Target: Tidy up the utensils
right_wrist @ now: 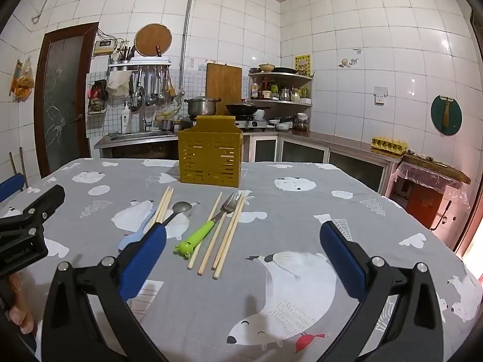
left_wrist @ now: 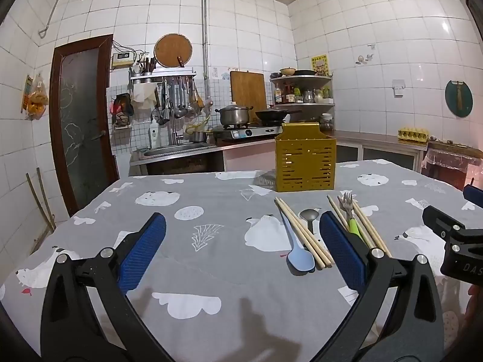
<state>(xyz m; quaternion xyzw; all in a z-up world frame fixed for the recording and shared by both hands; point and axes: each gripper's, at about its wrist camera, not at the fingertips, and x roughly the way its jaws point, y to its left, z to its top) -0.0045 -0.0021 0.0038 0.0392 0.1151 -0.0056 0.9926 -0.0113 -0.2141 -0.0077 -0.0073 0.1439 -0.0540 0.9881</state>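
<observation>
My left tool hangs over the bench with its blue pads spread wide apart and nothing between them, and my right tool is the same, spread wide and gripping nothing, just above the grey bear-print cloth. The utensils lie loose on the cloth ahead of both tools. From left to right I see a light blue spoon, a pair of chopsticks lying just beside it, a metal spoon whose handle runs behind my right tool's left finger, then a green-handled fork with a frog-shaped end, flanked by more chopsticks, one to its left and the others to its right. The yellow slotted utensil holder stands upright farther back on the bench, beyond the tips of the utensils and apart from them. None of the utensils sits in it that I can see.
</observation>
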